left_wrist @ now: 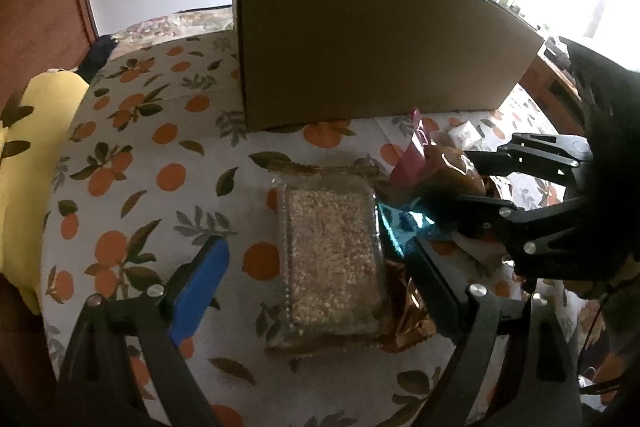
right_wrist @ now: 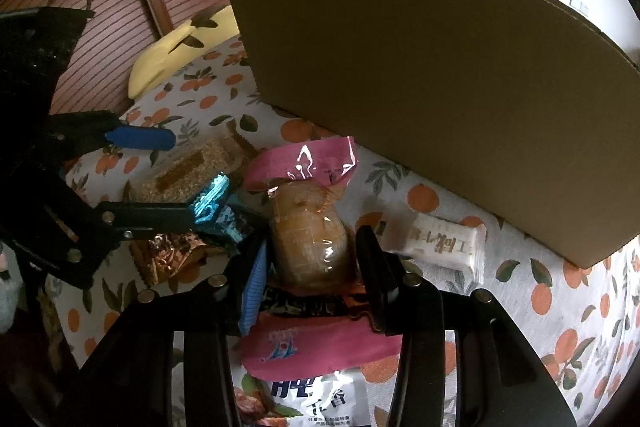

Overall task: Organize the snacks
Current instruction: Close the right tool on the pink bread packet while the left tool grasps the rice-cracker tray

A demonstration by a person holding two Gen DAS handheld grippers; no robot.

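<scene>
The right tool point(right_wrist: 308, 263) is pinching the soft, crushable brown bun in its slippery pink-ended wrapper point(right_wrist: 306, 227) mid-body on the orange-print tabletop point(right_wrist: 560, 327), while the left tool point(left_wrist: 320, 267) is hovering wide open over the stiff, light clear-wrapped sesame bar point(left_wrist: 332, 259).

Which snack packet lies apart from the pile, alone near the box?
The white rectangular packet with brown characters; it lies alone near the cardboard box, the others are heaped together.

boxes: 1 cardboard box point(right_wrist: 440, 99) | snack packets point(right_wrist: 308, 231): about 6 | plush toy point(right_wrist: 176, 47): 1
</scene>
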